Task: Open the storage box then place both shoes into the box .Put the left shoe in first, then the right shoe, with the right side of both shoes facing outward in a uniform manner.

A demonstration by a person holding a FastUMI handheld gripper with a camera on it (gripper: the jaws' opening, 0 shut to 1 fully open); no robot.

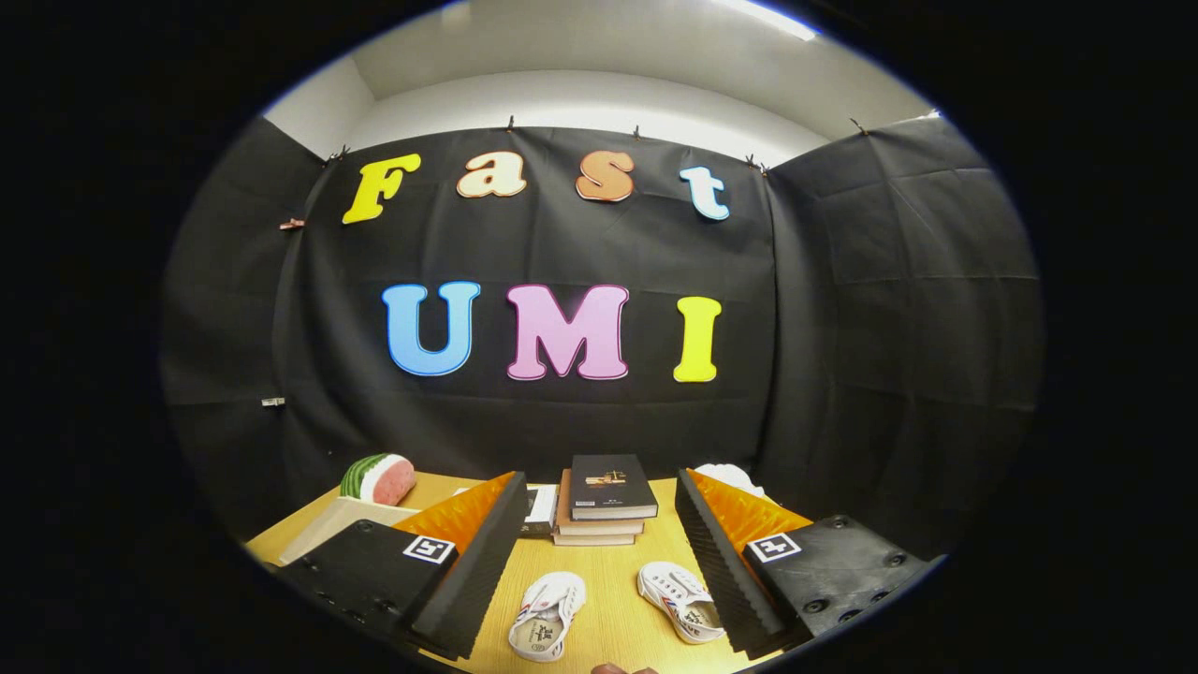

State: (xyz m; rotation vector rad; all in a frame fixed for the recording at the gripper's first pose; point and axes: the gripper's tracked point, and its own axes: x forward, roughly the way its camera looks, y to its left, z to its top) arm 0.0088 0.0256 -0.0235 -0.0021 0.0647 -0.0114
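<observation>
My gripper (599,562) hangs above the wooden table (608,608) with its fingers wide apart and nothing between them. Two small white shoes lie on the table in the gap between the fingers. One shoe (547,615) lies near the left finger, its opening toward me. The other shoe (680,601) lies close to the right finger, which covers part of it. A pale box (332,524) sits beyond the left finger, mostly hidden behind it.
A stack of books (604,499) with a dark cover on top stands beyond the shoes, mid-table. A watermelon slice (378,478) rests at the back left. Something white (730,477) peeks over the right finger. Black cloth walls close the booth on three sides.
</observation>
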